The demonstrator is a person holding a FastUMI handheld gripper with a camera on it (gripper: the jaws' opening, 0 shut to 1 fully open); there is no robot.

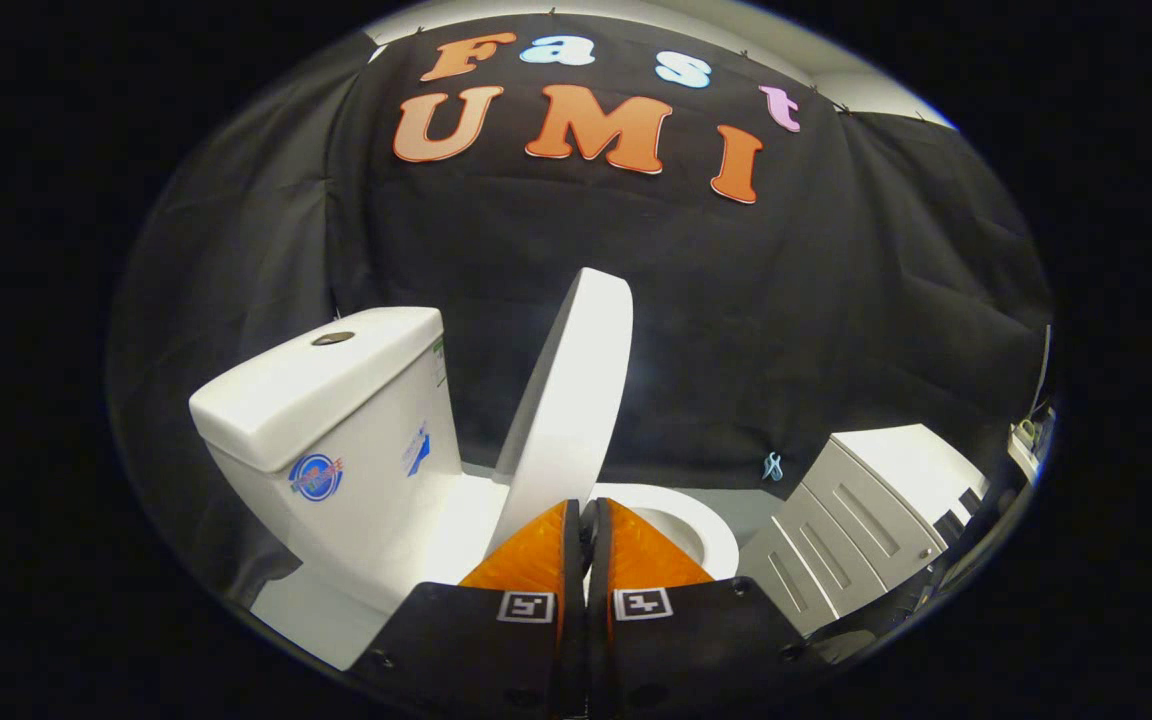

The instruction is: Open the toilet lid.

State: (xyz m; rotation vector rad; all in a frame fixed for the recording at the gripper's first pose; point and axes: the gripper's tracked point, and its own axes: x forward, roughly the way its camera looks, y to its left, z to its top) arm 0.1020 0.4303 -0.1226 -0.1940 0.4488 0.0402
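Note:
A white toilet stands just ahead, with its tank (336, 420) to the left of the fingers. The lid (568, 400) is raised steeply, almost upright, and I see it nearly edge-on, leaning toward the tank. Its lower part drops behind my fingertips. The seat ring (701, 530) lies flat, showing beyond and to the right of the fingers. My gripper (586, 508) is shut, the two fingers pressed close with only a thin slit between them and nothing visible in it. The tips sit right at the lid's lower edge; whether they touch it I cannot tell.
A round flush button (333, 338) sits on top of the tank. A low white cabinet (866, 520) with drawer fronts stands to the right of the bowl. Black cloth hangs behind everything, with a small blue clip (772, 465) on it.

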